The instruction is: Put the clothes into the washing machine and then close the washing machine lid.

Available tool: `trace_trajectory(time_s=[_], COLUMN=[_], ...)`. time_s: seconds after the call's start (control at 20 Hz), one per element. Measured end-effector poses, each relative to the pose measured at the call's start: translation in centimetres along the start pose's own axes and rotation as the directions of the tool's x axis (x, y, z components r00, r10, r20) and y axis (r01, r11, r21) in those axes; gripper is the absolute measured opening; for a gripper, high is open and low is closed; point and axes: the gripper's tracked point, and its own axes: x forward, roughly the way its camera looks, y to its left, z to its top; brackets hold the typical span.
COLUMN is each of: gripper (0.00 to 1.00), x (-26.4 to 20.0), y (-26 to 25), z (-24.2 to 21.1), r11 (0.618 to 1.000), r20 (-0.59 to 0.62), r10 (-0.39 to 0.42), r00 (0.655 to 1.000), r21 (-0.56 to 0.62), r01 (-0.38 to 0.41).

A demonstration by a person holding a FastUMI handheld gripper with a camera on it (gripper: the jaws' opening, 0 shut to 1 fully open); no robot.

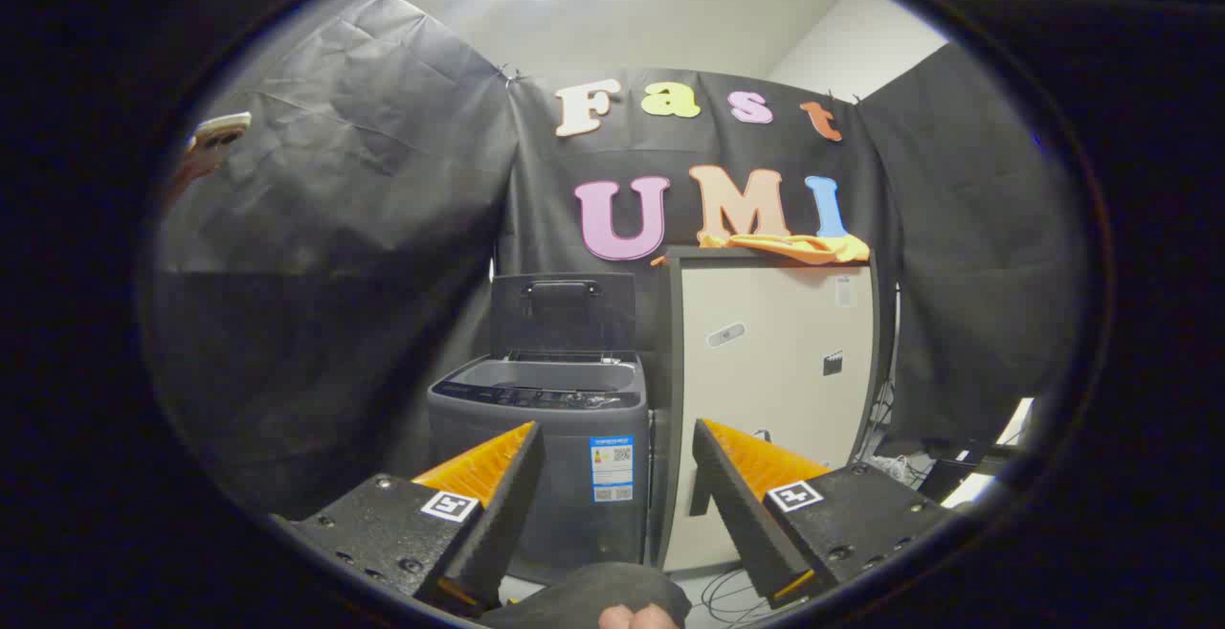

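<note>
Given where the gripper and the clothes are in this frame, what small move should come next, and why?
Probably raise and advance the gripper toward the orange clothes on top of the cabinet. Its fingers are open and empty, well short of the cloth, and the washing machine beside the cabinet already has its lid up.

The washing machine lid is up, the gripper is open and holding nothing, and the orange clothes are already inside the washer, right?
Not quite. The gripper view shows the orange clothes lying on top of the cabinet beside the washing machine, not inside. The lid is up, and the gripper is open, holding nothing.
</note>
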Motion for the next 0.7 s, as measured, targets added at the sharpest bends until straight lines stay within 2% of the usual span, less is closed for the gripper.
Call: trace_trajectory(time_s=[0.7], gripper=[0.94], x=[0.14], y=[0.41], z=[-0.55], r11=[1.000], r20=[-0.017], r10=[0.013], r00=[1.000], r21=[0.005], r01=[-0.013])
